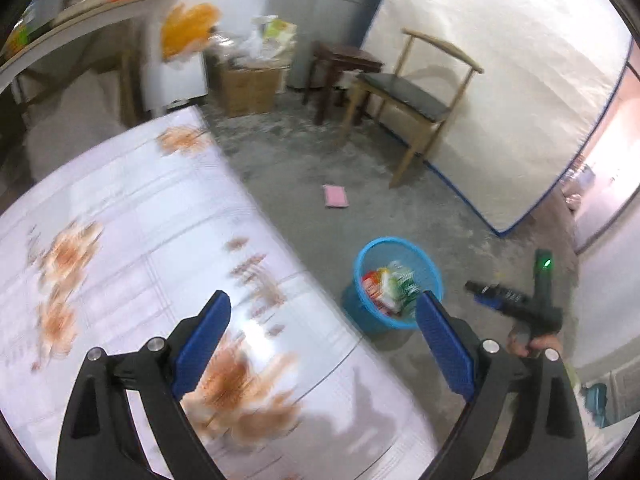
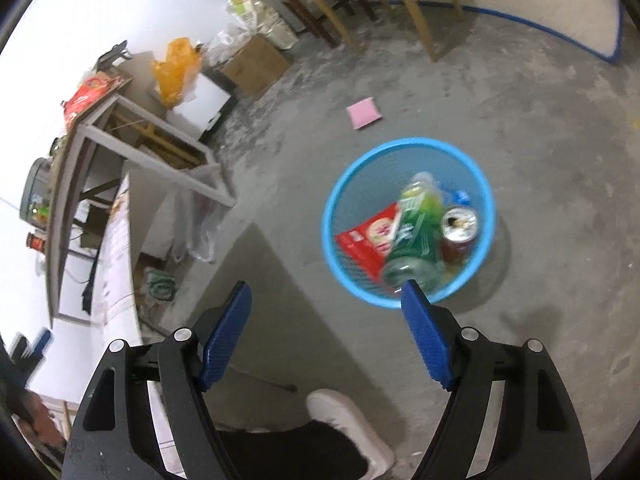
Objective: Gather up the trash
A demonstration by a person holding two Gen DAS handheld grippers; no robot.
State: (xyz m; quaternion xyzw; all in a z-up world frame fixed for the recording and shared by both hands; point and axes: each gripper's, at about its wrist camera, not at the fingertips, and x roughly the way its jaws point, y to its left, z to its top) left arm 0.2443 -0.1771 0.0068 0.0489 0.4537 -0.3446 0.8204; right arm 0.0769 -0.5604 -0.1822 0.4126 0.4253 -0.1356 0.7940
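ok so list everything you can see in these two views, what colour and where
bin: one, blue mesh, on the floor
green bottle: one, in the bin
can: one, red with silver top, in the bin
red packet: one, in the bin
pink pad: one, on the floor beyond the bin
table: one, white cloth with orange floral print
chair: one, wooden with dark seat, by the mattress
cardboard box: one, brown, by the wall
orange bag: one, beside the box
shoe: one, white
left tool: open, empty
right tool: open, empty
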